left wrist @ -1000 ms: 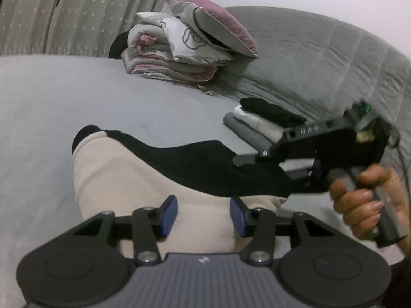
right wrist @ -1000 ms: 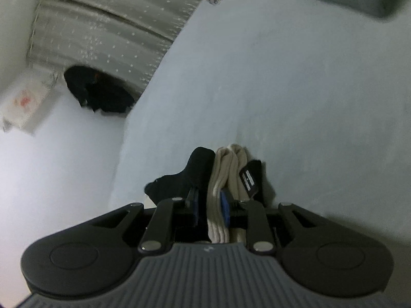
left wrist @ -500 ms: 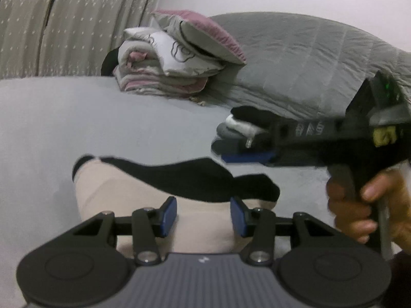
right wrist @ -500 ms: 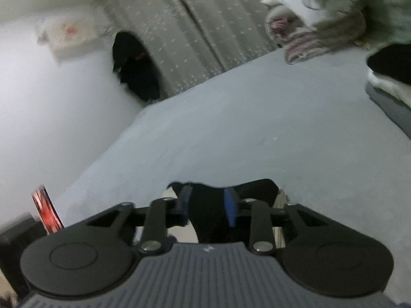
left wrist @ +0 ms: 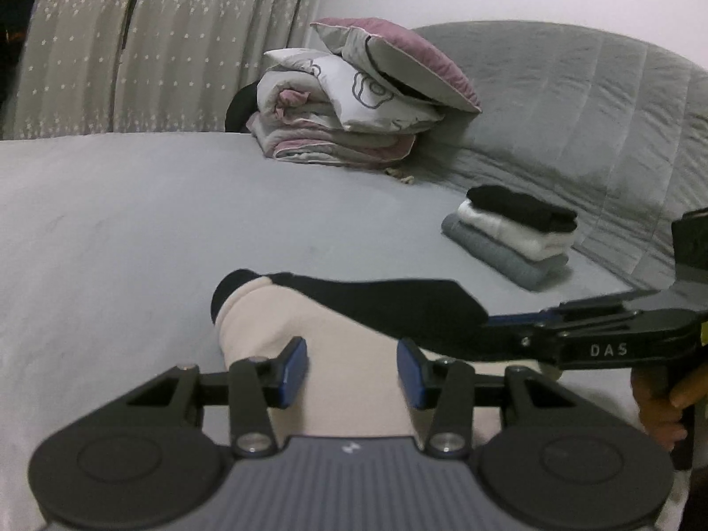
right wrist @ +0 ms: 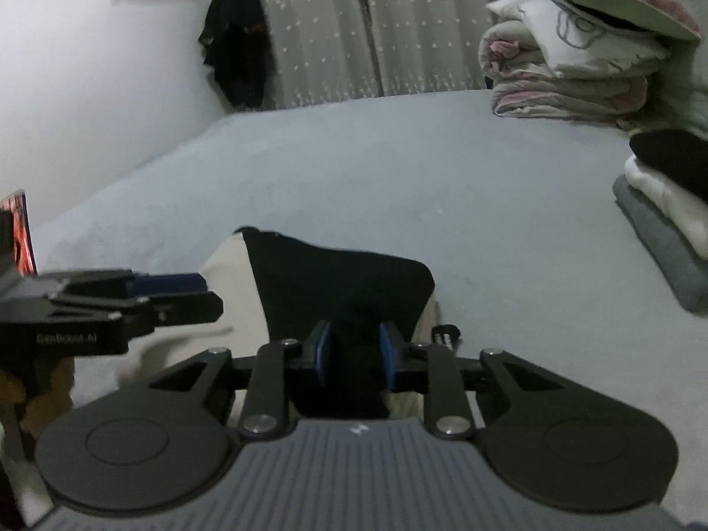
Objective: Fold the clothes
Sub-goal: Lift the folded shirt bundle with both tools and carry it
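- Near the bed's [left wrist: 132,203] front edge: right hand-held gripper [right wrist: 352,354] pinching black cloth [right wrist: 340,283]; left hand-held gripper [left wrist: 352,371] wide over cream cloth [left wrist: 309,332].
- Could slip loose, spoiling the fold, if tugged.

A bed [left wrist: 132,203] with a grey sheet carries everything. A cream and black garment [left wrist: 327,332] lies on it at the near edge, the black part [right wrist: 336,283] uppermost on the cream. Toward the right side sits a stack of folded clothes [left wrist: 513,234]: grey at the bottom, white in the middle, black on top. At the far edge a folded quilt [left wrist: 349,132] lies with a pink-edged pillow [left wrist: 398,62] on top.
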Action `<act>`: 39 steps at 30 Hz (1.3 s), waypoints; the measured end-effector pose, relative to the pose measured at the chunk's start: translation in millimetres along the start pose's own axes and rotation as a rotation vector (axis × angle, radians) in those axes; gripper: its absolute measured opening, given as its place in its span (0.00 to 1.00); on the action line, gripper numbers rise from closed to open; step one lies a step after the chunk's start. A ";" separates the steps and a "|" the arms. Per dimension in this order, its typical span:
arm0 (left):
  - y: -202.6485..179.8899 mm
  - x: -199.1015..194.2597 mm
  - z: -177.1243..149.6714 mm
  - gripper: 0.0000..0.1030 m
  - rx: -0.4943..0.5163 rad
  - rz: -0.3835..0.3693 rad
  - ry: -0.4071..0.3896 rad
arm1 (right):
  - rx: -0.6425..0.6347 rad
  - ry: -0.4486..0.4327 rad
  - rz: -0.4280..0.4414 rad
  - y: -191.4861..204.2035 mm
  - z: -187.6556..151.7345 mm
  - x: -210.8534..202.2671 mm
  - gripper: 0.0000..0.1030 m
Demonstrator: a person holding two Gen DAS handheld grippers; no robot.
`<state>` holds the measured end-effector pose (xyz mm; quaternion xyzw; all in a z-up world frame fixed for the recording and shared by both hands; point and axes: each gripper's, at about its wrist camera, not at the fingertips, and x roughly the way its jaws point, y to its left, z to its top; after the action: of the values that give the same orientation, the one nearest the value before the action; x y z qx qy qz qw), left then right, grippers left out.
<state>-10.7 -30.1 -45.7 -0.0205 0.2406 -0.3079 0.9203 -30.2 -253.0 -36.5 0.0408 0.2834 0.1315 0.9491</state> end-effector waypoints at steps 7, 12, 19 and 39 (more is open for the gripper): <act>0.0 0.6 -7.4 0.45 0.034 0.001 -0.014 | -0.041 0.008 0.003 -5.1 -4.1 6.9 0.23; -1.7 2.4 -5.5 0.46 0.046 0.006 -0.013 | -0.067 -0.006 -0.006 -5.7 -4.2 9.1 0.23; -0.5 -1.4 5.0 0.48 0.034 -0.008 -0.008 | -0.051 -0.020 -0.007 -2.1 -4.5 5.5 0.28; 29.8 30.0 13.1 0.50 -0.109 0.097 0.016 | -0.009 -0.070 -0.081 7.6 21.6 28.5 0.41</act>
<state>32.7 -24.8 -52.6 -0.0562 0.2651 -0.2497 0.9296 2.9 -238.0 -32.3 0.0298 0.2510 0.0928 0.9631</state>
